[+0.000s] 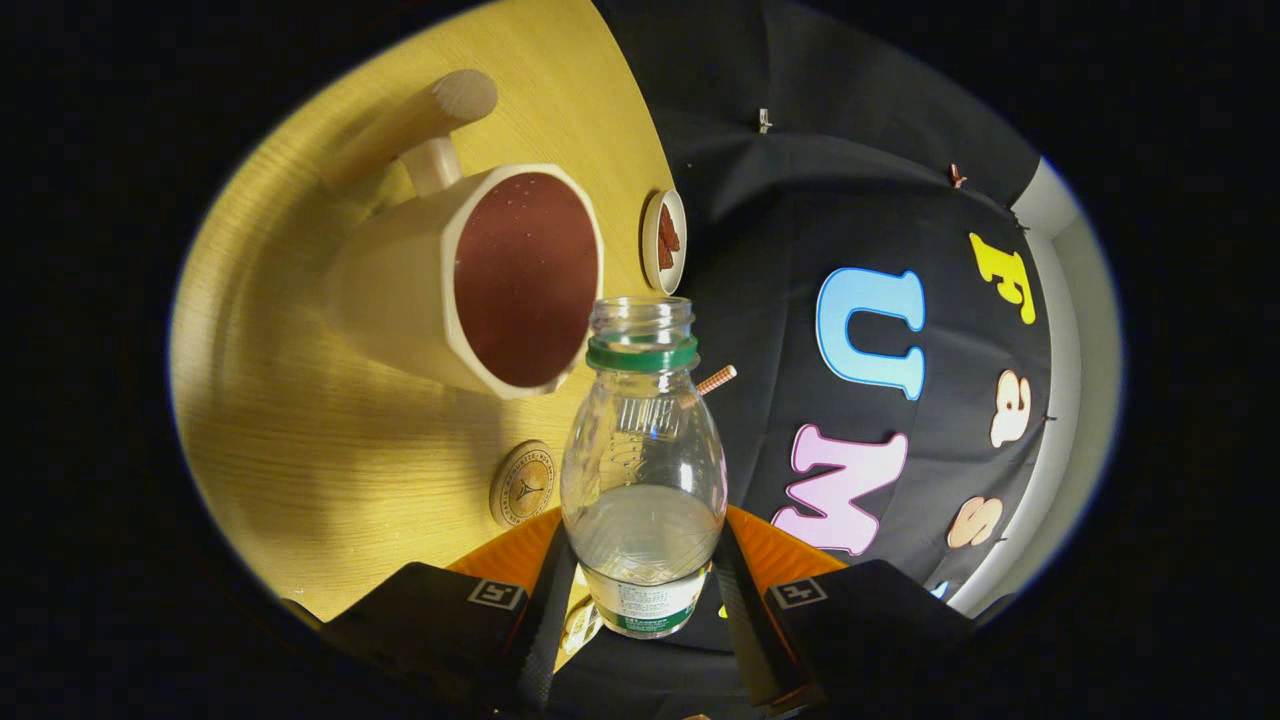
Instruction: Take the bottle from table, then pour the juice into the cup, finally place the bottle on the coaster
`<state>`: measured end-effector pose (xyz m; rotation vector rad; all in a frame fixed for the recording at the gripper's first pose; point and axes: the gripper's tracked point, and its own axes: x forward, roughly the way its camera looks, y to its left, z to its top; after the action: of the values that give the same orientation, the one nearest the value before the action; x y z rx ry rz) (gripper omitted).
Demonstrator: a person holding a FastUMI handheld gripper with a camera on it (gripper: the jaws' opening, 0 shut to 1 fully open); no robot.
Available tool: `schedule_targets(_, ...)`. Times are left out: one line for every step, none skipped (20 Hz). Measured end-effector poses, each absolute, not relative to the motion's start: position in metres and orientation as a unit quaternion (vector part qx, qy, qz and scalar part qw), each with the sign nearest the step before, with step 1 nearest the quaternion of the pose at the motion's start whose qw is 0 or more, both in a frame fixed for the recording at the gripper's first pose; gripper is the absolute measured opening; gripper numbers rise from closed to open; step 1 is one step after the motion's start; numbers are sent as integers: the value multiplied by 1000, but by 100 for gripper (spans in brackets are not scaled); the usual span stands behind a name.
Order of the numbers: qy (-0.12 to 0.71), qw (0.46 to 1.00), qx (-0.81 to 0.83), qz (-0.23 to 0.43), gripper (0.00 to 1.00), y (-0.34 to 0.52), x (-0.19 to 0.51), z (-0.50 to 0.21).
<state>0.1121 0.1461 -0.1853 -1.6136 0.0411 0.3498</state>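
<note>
A clear plastic bottle (643, 455) with a green neck ring and no cap sits between my fingers, and my gripper (645, 590) is shut on its lower body. The view is rolled sideways, so the bottle is tipped with its open mouth beside the rim of the cream cup (470, 280). The cup has a wooden handle and a dark reddish-brown inside. I cannot tell how much liquid the bottle holds. A round wooden coaster (522, 484) lies on the table just beyond my left finger (545, 615).
The yellow wooden table (300, 440) carries a small white dish (664, 241) with something brown in it, past the cup near the table's edge. A striped straw (716, 380) pokes out behind the bottle's neck. The booth's black cloth wall stands beyond the table's edge.
</note>
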Motion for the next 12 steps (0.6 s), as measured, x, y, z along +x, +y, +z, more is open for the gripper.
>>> schedule_targets(16, 673, -722, 157, 73, 147, 112, -185)
schedule_targets(14, 669, -726, 159, 73, 147, 113, -185)
schedule_targets(12, 664, -730, 161, 73, 148, 113, -186)
schedule_targets(10, 659, -735, 162, 73, 148, 113, -188)
schedule_targets(8, 655, -738, 163, 73, 148, 112, -188)
schedule_targets(7, 651, -741, 164, 74, 149, 115, -188)
schedule_targets(7, 648, -743, 165, 73, 148, 115, -189)
schedule_targets(7, 646, -745, 165, 74, 146, 117, -189)
schedule_targets(8, 644, -747, 165, 73, 146, 118, -190)
schedule_targets(8, 641, -749, 165, 73, 146, 118, -191)
schedule_targets(7, 636, -754, 167, 73, 146, 119, -190)
schedule_targets(4, 632, -756, 168, 74, 148, 118, -190)
